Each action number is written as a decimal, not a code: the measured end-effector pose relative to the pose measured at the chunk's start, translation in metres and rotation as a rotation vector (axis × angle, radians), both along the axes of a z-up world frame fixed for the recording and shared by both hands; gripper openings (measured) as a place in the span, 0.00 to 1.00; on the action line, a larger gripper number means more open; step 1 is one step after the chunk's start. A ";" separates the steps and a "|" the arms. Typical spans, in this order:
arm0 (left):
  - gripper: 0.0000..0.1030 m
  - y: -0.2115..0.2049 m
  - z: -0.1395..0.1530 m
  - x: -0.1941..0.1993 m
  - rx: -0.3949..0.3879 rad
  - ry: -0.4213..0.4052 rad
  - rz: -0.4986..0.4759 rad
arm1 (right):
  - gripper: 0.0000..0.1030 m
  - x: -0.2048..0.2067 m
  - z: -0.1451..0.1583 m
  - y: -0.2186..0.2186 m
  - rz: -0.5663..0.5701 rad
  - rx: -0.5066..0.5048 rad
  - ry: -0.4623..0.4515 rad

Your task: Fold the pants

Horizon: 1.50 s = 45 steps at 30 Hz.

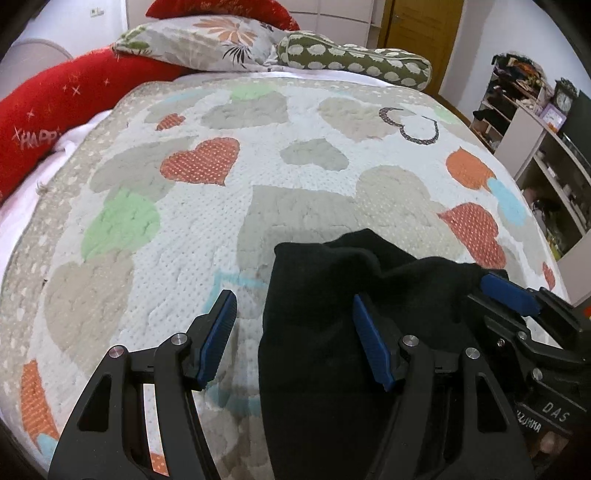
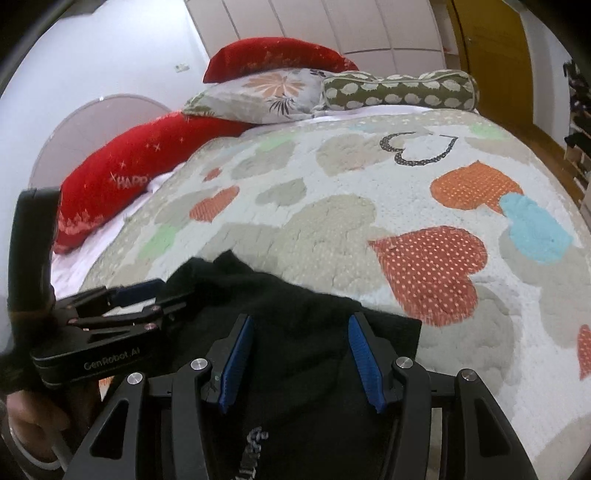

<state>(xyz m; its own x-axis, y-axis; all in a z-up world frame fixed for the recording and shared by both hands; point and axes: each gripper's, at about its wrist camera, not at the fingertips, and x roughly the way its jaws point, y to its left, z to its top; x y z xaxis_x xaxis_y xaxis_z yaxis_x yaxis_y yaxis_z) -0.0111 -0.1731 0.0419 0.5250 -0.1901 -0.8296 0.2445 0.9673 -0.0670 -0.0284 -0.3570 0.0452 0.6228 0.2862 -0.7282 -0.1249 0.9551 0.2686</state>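
Black pants [image 1: 321, 332] lie on the heart-patterned quilt [image 1: 221, 221] at the near edge of the bed. My left gripper [image 1: 293, 325] is open, its right finger over the pants' left edge, its left finger over bare quilt. The right gripper shows in the left wrist view [image 1: 517, 295] at the pants' right side. In the right wrist view the pants [image 2: 303, 314] fill the lower middle, with white lettering near the bottom. My right gripper [image 2: 301, 343] is open over them. The left gripper [image 2: 140, 295] shows at the left by the fabric's edge.
Red pillows [image 1: 55, 103], a floral pillow [image 1: 207, 44] and a green bolster [image 1: 354, 59] lie at the head of the bed. Shelves [image 1: 535, 140] stand at the right. A wooden door [image 1: 417, 22] is at the back. The quilt [image 2: 406, 206] stretches beyond the pants.
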 end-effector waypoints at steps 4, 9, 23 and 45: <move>0.64 0.009 0.007 -0.019 -0.021 -0.014 0.008 | 0.50 -0.013 0.012 0.001 0.015 -0.002 0.003; 0.64 0.020 0.021 -0.054 -0.055 -0.048 0.010 | 0.50 -0.051 0.034 0.004 0.043 -0.027 -0.023; 0.65 0.012 0.009 -0.078 -0.088 -0.025 -0.016 | 0.66 -0.072 0.013 0.003 -0.015 -0.117 0.024; 0.70 0.026 0.035 -0.094 -0.197 -0.025 -0.051 | 0.66 -0.088 0.038 0.010 -0.030 -0.135 -0.015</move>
